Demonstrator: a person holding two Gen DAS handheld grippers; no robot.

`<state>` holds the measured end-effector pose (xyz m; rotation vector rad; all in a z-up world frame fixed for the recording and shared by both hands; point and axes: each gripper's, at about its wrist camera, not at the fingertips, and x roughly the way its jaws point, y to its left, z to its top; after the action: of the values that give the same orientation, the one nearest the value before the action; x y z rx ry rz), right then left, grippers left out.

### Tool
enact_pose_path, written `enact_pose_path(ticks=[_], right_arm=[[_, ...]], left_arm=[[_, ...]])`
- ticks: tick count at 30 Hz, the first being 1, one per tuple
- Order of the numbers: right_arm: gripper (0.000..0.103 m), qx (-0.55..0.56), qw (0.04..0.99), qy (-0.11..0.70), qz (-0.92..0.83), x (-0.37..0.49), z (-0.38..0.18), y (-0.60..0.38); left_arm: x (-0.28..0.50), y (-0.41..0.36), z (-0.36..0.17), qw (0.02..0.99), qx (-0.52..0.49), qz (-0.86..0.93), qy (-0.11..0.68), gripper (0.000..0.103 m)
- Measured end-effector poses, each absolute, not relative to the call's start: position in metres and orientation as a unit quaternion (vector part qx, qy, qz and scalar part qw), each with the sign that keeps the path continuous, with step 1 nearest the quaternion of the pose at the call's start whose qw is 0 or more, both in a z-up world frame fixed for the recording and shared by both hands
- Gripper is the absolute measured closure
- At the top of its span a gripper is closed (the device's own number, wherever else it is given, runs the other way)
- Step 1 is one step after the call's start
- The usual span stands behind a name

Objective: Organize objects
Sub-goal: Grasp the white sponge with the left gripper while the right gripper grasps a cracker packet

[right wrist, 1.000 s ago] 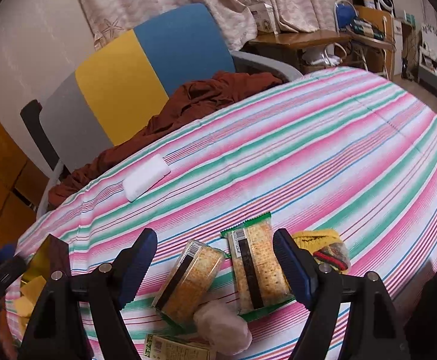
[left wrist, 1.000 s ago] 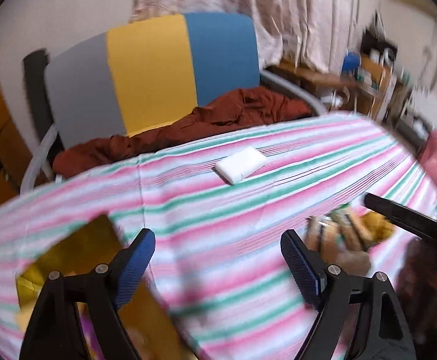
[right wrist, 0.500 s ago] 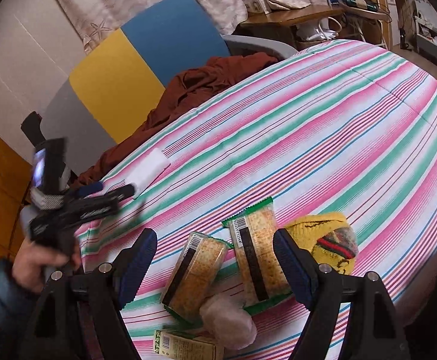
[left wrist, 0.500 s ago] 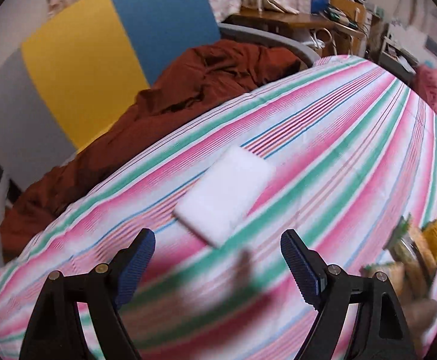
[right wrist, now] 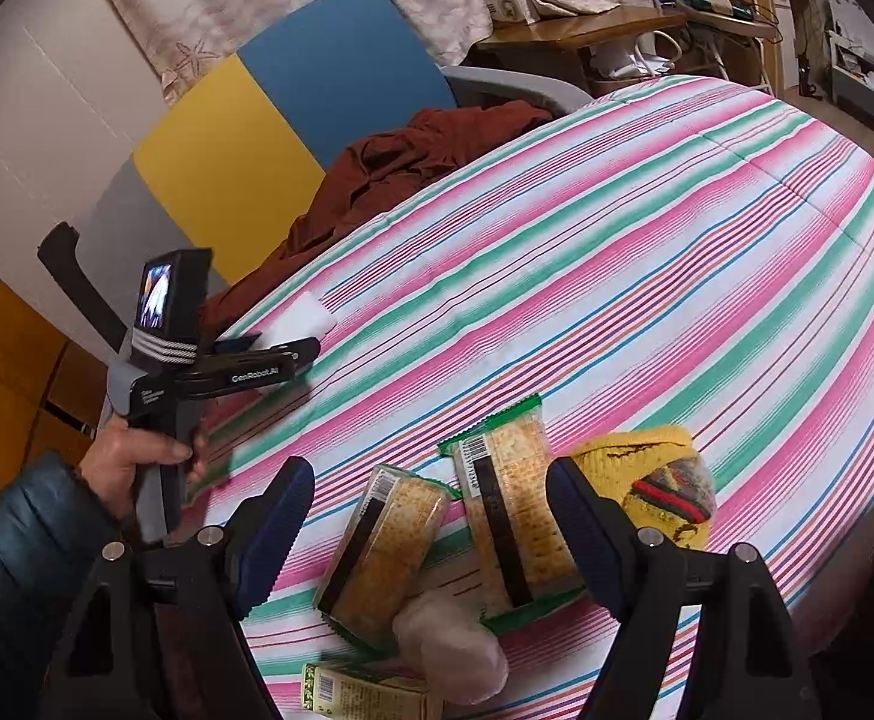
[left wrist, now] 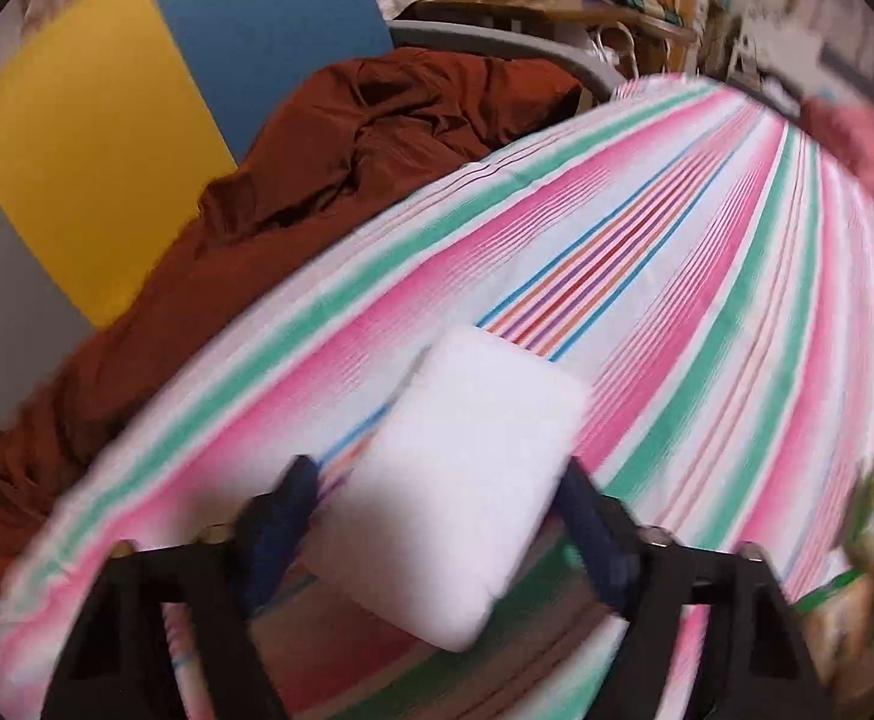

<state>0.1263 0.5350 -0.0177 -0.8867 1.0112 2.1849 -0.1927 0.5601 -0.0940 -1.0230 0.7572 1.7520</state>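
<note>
Since half a second ago the left gripper [left wrist: 437, 510] has moved forward over the striped cloth, and the white sponge [left wrist: 461, 480], which lay ahead of it, now sits between its blue fingers [left wrist: 284, 516]. The fingers stand spread on either side of the sponge; the blur hides whether the left one touches it, and they have not clamped it. From the right wrist, the left gripper [right wrist: 293, 351] reaches low over the surface [right wrist: 617, 276] near its far-left edge, the sponge [right wrist: 305, 315] just past its tip. The right gripper [right wrist: 431, 516] hangs released above two cracker packets [right wrist: 383, 552], side by side, with a yellow knitted hat [right wrist: 653, 486] to their right and a pale pink ball [right wrist: 449, 642] in front of them.
</note>
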Motion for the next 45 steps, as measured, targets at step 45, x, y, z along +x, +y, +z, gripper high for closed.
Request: enact_pose_path(ticks=[45], right_arm=[[0.044, -0.461, 0.173, 0.376, 0.785, 0.065, -0.069, 0.509]], left_arm=[[0.028, 0.352, -0.090, 0.385, -0.401, 0.803, 0.214, 0.037]])
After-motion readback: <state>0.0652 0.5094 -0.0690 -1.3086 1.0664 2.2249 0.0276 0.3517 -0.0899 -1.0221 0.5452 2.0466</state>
